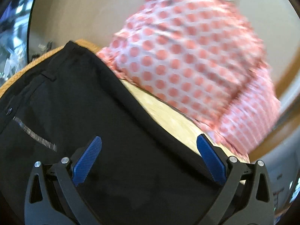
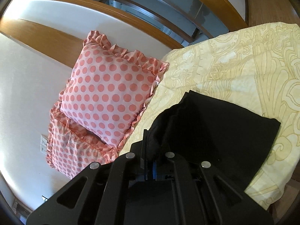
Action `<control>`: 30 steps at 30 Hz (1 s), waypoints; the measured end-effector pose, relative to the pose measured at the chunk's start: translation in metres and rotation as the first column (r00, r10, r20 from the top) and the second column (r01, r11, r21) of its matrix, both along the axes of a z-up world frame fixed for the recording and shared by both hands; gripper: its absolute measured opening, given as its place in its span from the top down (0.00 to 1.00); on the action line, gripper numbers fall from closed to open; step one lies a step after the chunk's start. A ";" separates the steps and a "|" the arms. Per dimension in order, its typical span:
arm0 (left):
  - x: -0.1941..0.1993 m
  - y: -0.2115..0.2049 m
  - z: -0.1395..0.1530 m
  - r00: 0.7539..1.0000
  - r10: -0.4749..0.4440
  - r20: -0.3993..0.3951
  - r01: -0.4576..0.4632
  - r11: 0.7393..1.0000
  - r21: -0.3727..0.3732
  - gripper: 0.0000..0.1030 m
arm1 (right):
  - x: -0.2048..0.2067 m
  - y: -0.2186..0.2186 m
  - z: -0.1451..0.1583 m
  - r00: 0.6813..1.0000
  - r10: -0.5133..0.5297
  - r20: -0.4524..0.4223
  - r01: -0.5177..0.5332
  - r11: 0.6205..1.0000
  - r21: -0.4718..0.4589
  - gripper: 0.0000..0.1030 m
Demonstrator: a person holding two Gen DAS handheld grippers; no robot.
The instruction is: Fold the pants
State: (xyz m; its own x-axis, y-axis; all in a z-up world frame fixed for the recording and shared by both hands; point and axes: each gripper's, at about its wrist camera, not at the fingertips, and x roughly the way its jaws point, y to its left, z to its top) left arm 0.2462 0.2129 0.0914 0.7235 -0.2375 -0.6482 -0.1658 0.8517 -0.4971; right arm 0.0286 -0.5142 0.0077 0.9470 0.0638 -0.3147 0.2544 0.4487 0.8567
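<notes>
Black pants (image 1: 90,101) lie on a pale yellow bedspread (image 1: 168,116); a zipper and waistband show at the left of the left wrist view. My left gripper (image 1: 148,153) is open, its blue fingers (image 1: 88,159) spread just above the black fabric, holding nothing. In the right wrist view the pants (image 2: 221,127) lie partly folded on the bedspread (image 2: 234,65). My right gripper (image 2: 150,142) is shut on a bunched edge of the pants, lifted off the bed.
Pink polka-dot pillows (image 2: 112,90) lean against the white wall at the bed's head; one pillow (image 1: 187,56) is close behind the pants, blurred. An orange knitted item (image 1: 37,60) peeks from under the pants. Wooden trim (image 2: 46,35) runs along the wall.
</notes>
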 end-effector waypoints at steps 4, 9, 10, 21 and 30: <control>0.067 0.015 -0.020 0.991 0.045 -0.128 -0.047 0.999 -0.011 0.12 | 0.001 -0.003 0.000 1.000 0.007 -0.013 -0.007 1.000 0.007 0.97; 0.126 0.026 -0.050 0.956 0.115 -0.271 -0.112 0.993 0.024 0.46 | 0.002 -0.005 -0.004 0.999 0.013 -0.034 -0.013 1.000 0.005 0.97; 0.128 0.034 -0.060 0.943 0.137 -0.302 -0.147 0.989 -0.008 0.71 | 0.003 -0.005 -0.004 0.999 0.014 -0.037 -0.014 1.000 0.001 0.97; -0.095 0.052 0.021 0.990 0.137 0.044 -0.138 0.990 0.023 0.89 | -0.020 -0.010 0.021 0.998 -0.060 -0.008 0.059 0.989 -0.135 0.97; -0.255 0.057 -0.062 0.968 0.237 -0.082 -0.240 0.970 -0.035 0.87 | -0.027 -0.020 0.000 0.989 -0.111 -0.099 0.098 0.987 -0.126 0.97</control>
State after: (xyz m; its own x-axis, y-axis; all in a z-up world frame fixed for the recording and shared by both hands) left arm -0.0084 0.2694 0.0293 0.7116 -0.0938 -0.6963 -0.4003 0.7603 -0.5115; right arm 0.0011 -0.5338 0.0076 0.9078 -0.0779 -0.4122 0.3910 0.5131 0.7641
